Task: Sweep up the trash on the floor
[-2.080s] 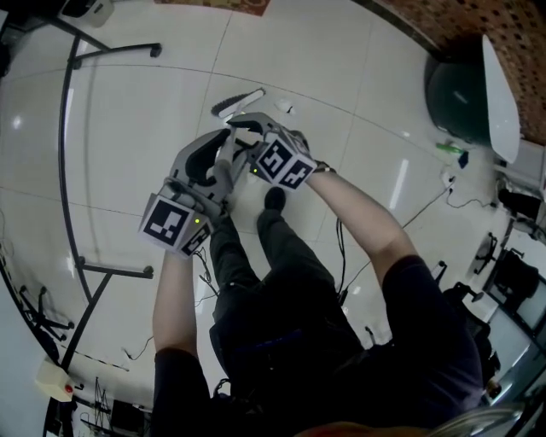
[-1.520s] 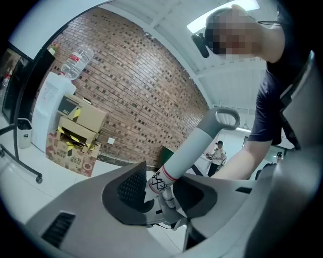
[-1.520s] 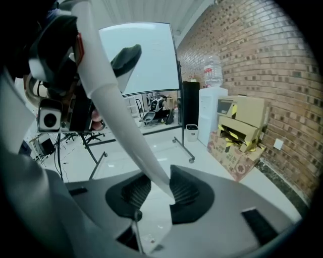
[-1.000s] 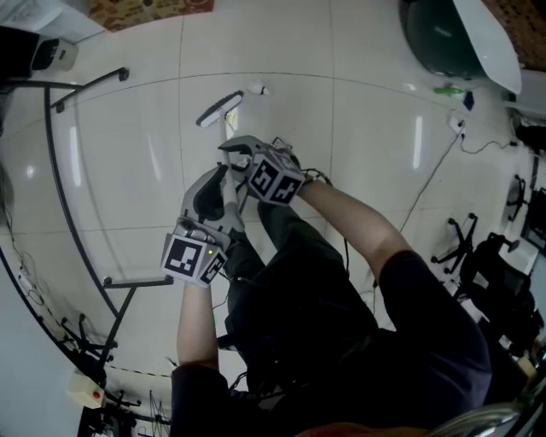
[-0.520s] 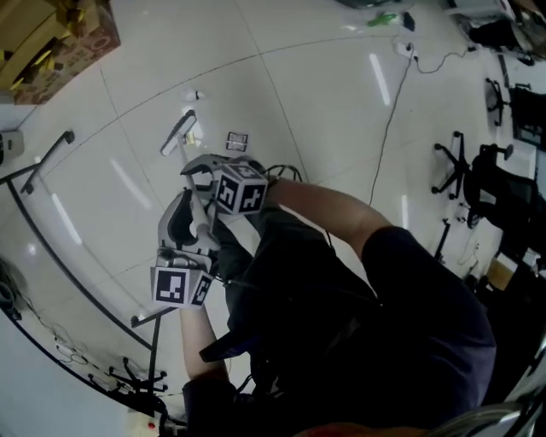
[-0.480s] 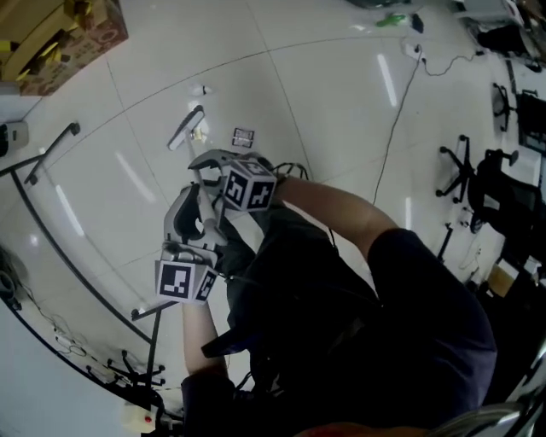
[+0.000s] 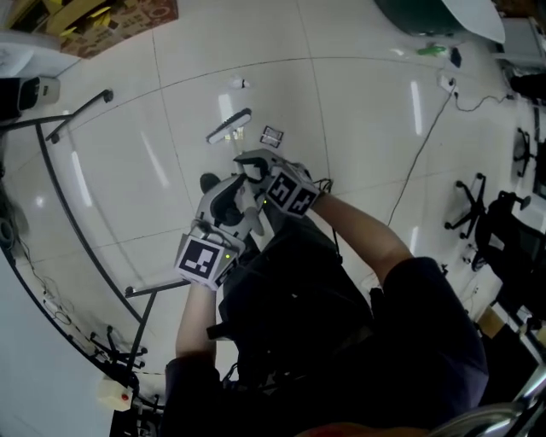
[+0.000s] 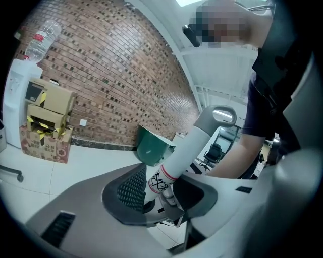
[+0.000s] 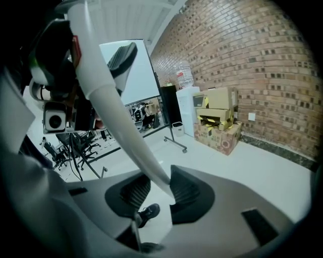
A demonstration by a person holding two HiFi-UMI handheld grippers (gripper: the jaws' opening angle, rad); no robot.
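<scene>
On the floor ahead of my feet, in the head view, lies a long grey-white sweeping head point(image 7: 229, 126). Right of it is a small dark-and-white wrapper point(image 7: 271, 136), and farther off a tiny white scrap point(image 7: 240, 84). My left gripper point(image 7: 223, 192) is shut on a white handle point(image 8: 182, 151) with red rings, black print and a hang loop at its end. My right gripper point(image 7: 256, 162), just beyond the left, is shut on a white tapering handle point(image 9: 121, 116) that runs up past its camera. Whether both hold one handle I cannot tell.
A green bin point(image 7: 431, 13) point(image 8: 154, 148) stands by the brick wall. Cardboard boxes point(image 7: 102, 17) point(image 9: 217, 118) are stacked at the wall. A black wheeled stand point(image 7: 77, 171) frames the left. A cable point(image 7: 418, 162) crosses the tiles and office chairs point(image 7: 469, 213) stand at the right.
The head view has swung round. Both grippers have moved together across the floor with the handle still in them, and the wrapper now lies beside the sweeping head.
</scene>
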